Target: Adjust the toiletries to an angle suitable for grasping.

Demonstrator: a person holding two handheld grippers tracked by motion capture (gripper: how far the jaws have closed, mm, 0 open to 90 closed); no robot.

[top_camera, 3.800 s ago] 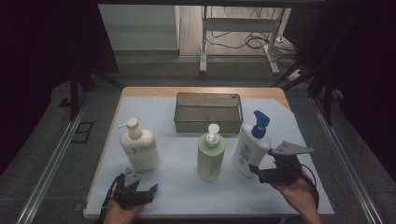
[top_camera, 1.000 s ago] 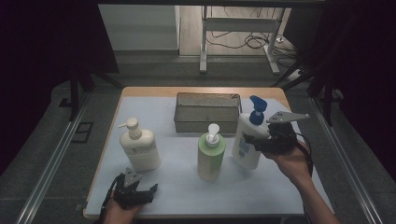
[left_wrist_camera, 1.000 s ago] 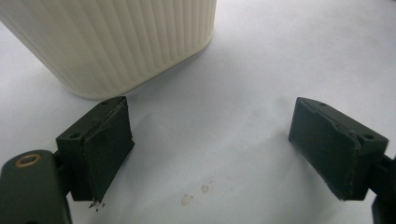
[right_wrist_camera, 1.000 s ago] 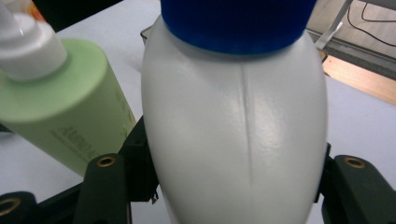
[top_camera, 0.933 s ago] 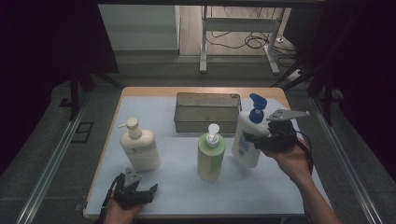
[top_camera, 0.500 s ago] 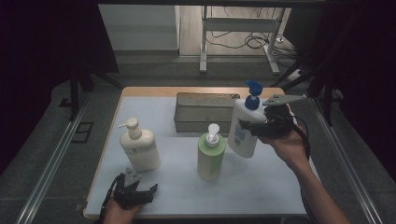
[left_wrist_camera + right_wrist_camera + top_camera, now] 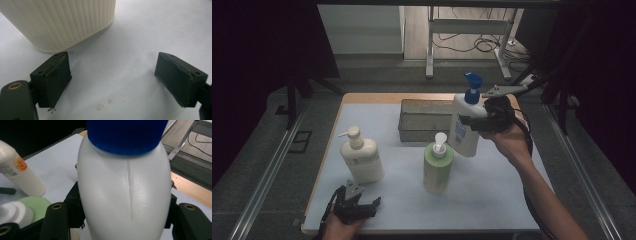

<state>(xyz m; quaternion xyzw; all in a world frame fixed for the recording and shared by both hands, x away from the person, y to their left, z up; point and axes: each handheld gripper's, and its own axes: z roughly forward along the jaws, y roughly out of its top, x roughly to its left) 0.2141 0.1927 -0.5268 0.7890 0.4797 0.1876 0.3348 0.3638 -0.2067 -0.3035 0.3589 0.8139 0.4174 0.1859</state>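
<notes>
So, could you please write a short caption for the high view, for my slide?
Right gripper lifts the blue-capped white bottle beside the mesh basket.

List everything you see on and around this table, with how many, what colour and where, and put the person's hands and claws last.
White bottle with blue pump: one, white and blue, lifted off the table at right, beside the basket, held by the right claw.
Green bottle: one, green with white pump, centre of the table.
Cream bottle: one, cream, ribbed, left of centre, standing.
Wire basket: one, dark grey, far middle of the table.
Table cover: one, white, over a wooden table.
Metal stand and cables: grey and black, on the floor beyond the table.
Right claw: black, shut on the white bottle's body.
Left claw: black, open, resting at the near left edge, just in front of the cream bottle.
</notes>
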